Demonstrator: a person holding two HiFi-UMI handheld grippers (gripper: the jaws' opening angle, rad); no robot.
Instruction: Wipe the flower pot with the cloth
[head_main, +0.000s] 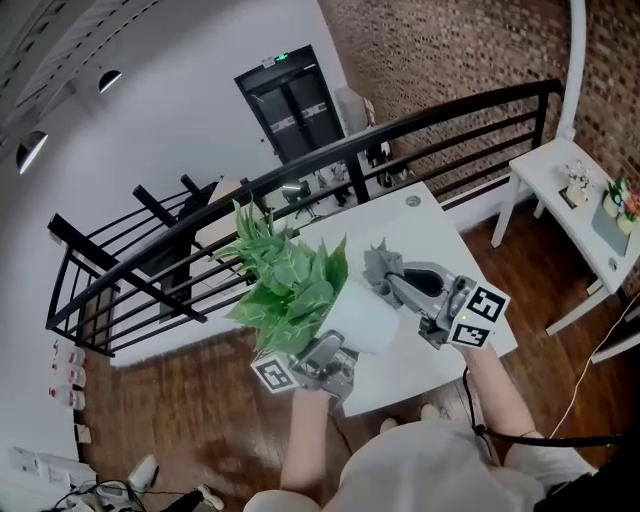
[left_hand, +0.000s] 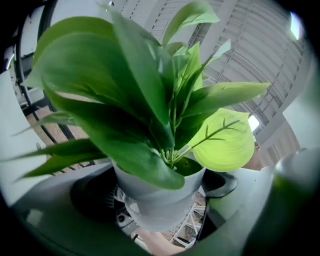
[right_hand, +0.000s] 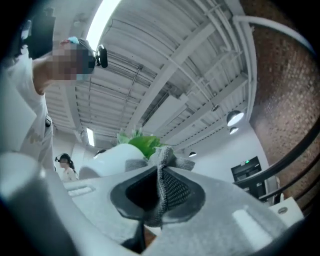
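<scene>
Head view, left fingers (head_main: 330, 350) grip pot (head_main: 366, 316), right (head_main: 402, 287) cloth (head_main: 378, 262)

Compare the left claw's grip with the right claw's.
The left claw stands wide, clamped on the white flower pot; the right claw is pinched narrow on the thin grey cloth. In the head view the left claw sits below the pot, the right claw beside it. Both are holding something.

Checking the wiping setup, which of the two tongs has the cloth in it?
The right tongs: the grey cloth is pinched between them. The left tongs grip the white flower pot instead.
</scene>
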